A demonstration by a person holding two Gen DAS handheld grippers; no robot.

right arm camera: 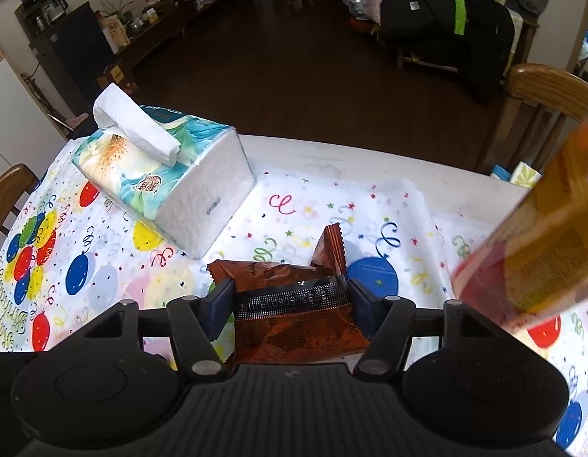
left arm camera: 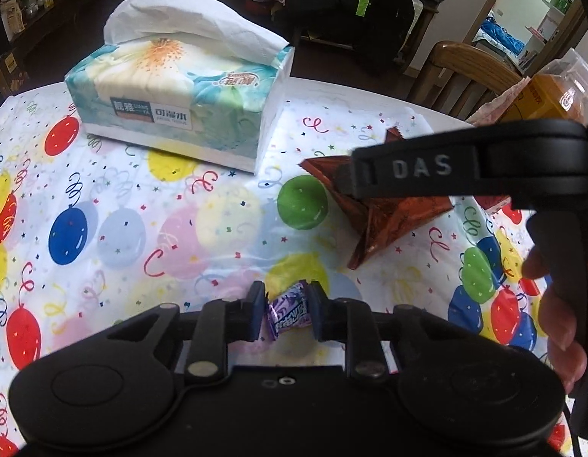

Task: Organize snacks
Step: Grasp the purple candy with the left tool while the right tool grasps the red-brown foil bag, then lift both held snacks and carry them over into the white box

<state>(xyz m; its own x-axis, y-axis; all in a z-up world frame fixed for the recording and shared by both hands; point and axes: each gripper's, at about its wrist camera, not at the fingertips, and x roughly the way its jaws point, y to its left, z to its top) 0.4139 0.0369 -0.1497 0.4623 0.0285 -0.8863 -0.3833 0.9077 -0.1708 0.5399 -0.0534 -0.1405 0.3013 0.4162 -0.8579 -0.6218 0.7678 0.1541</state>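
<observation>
Two snacks are up at once: the left gripper pinches a purple candy just above the balloon tablecloth, while the right gripper clamps a brown packet, probably carrying both toward the orange container just beside it.

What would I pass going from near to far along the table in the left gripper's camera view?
Purple candy held in the left gripper → brown foil snack packet → tissue box → wooden chair.

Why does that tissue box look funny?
The tissue pack sits crooked on the balloon tablecloth, with a tissue flopping out the top. Otherwise nothing is spilled or broken.
</observation>
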